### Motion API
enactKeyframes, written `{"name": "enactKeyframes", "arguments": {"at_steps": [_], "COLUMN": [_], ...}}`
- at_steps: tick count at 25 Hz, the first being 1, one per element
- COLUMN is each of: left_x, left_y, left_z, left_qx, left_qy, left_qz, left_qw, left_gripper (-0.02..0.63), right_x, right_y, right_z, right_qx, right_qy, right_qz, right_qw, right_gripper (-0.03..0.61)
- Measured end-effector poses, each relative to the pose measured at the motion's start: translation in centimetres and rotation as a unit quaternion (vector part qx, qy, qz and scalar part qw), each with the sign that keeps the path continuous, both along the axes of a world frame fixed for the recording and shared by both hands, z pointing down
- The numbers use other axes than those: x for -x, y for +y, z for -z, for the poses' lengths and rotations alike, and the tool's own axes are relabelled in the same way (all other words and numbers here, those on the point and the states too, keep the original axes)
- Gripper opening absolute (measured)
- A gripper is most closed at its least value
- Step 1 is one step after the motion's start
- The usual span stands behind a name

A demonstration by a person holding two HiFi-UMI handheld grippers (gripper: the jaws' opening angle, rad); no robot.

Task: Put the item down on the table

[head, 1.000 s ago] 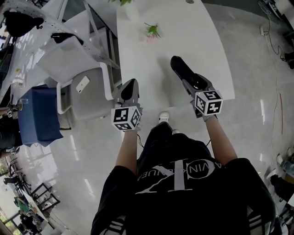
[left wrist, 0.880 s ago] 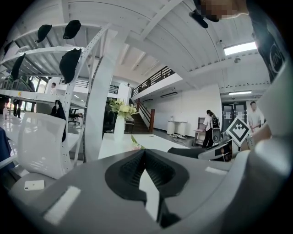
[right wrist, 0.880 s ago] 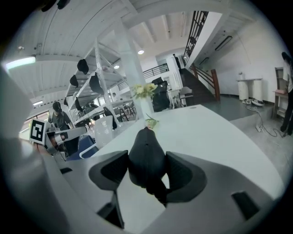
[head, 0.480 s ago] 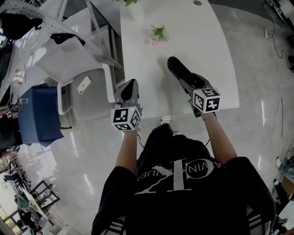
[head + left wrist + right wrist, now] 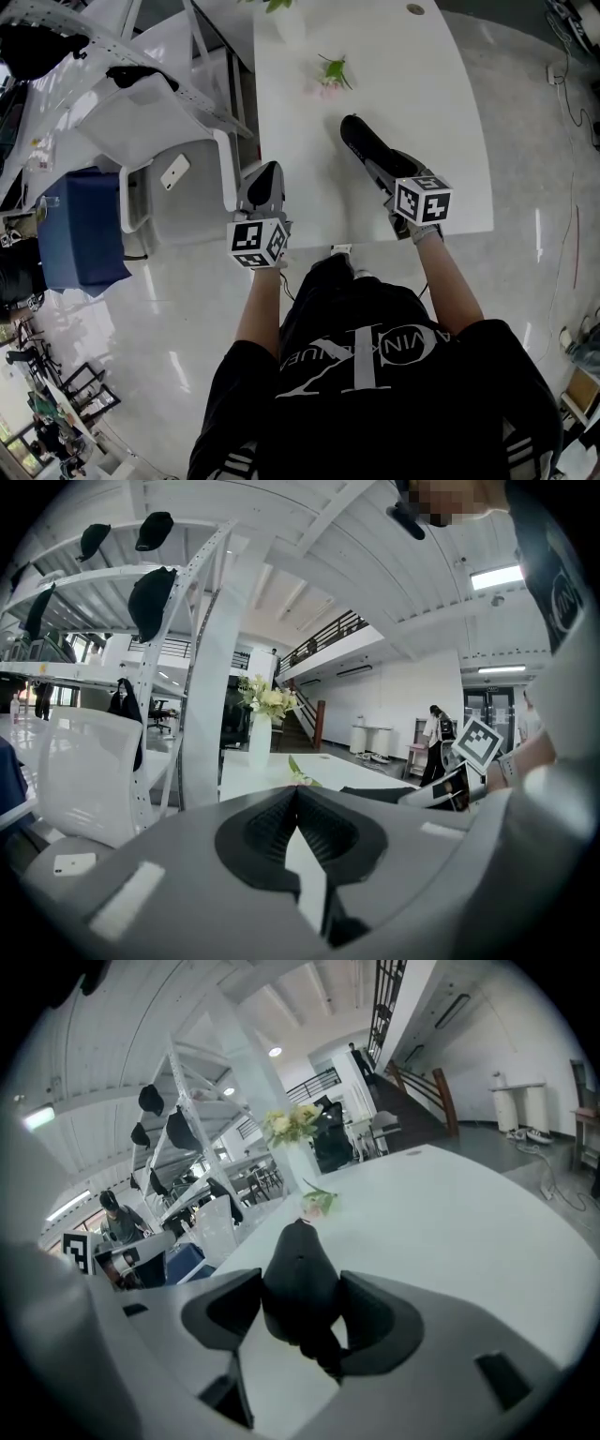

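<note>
Centre frame, the right gripper [image 5: 298,1321] clamped a black rounded item [image 5: 362,139] over the white table [image 5: 422,84], awaiting lowering and release; the left gripper [image 5: 298,803] was closed, empty.

Black item [image 5: 298,1274], white table [image 5: 422,94] — pink flower [image 5: 330,82] with green leaves.

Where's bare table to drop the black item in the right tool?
Bare: table right of the black item, out to its right edge, and the near strip between left tool and right tool. Crowded only at the far end: loose flower, vase.
</note>
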State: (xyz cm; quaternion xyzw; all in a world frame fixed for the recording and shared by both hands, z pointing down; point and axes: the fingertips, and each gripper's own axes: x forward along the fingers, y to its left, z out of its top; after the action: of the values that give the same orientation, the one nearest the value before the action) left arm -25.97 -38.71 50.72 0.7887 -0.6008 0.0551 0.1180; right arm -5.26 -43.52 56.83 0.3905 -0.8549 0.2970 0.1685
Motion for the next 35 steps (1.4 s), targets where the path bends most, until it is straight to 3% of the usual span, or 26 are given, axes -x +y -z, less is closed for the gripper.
{"name": "enactKeyframes", "arguments": {"at_steps": [15,35], "left_x": [-0.9,-3.3], "left_y": [-0.7,-0.2], "left_z": [-0.3,0.2], "left_qx": [0.002,-0.003], "left_qy": [0.006,0.013], "left_qz": [-0.016,-0.039], "left_qw": [0.9999,0.9992], "left_gripper": [0.012,0.012], "right_x": [-1.8,-6.8], "right_y": [0.2,0.7], "right_z": [-1.3,0.2], "right_qx": [0.037,0.017], "right_qy": [0.005,0.007], "right_qz": [-0.027,-0.084], "right_qw": [0.999,0.996], "right_gripper": [0.259,0.259]}}
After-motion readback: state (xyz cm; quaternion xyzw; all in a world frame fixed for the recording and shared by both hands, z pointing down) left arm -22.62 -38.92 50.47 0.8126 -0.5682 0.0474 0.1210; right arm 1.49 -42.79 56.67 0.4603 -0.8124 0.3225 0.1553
